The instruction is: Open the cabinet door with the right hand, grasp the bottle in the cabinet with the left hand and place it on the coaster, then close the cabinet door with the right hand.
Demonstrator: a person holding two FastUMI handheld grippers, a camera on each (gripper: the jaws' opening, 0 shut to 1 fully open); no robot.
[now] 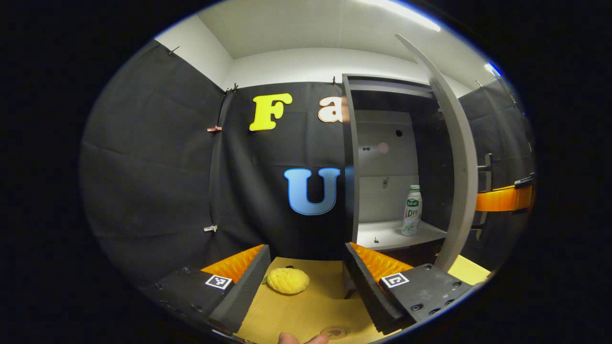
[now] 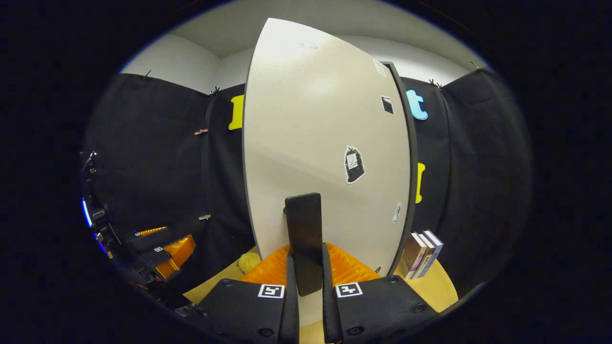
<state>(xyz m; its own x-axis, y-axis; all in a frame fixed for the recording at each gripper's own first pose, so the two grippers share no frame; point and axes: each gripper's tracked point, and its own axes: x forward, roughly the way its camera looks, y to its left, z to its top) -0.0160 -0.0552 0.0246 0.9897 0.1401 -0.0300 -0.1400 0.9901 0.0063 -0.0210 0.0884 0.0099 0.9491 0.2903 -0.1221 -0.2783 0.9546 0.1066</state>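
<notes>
Step 1 nearly done: right gripper (image 2: 306, 291) clamped on the door handle (image 2: 303, 239), cabinet door (image 1: 456, 157) swung open. Bottle (image 1: 412, 210) upright on cabinet shelf (image 1: 397, 236), ungrasped. Left gripper (image 1: 306, 282) spread, empty. Coaster (image 1: 334, 330) bare; placing and closing remain.

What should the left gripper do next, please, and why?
Probably advance the left gripper, whose jaws stand open and empty, toward the bottle standing upright on the cabinet shelf. The cabinet door is already swung open, with the right gripper shut on the door handle.
</notes>
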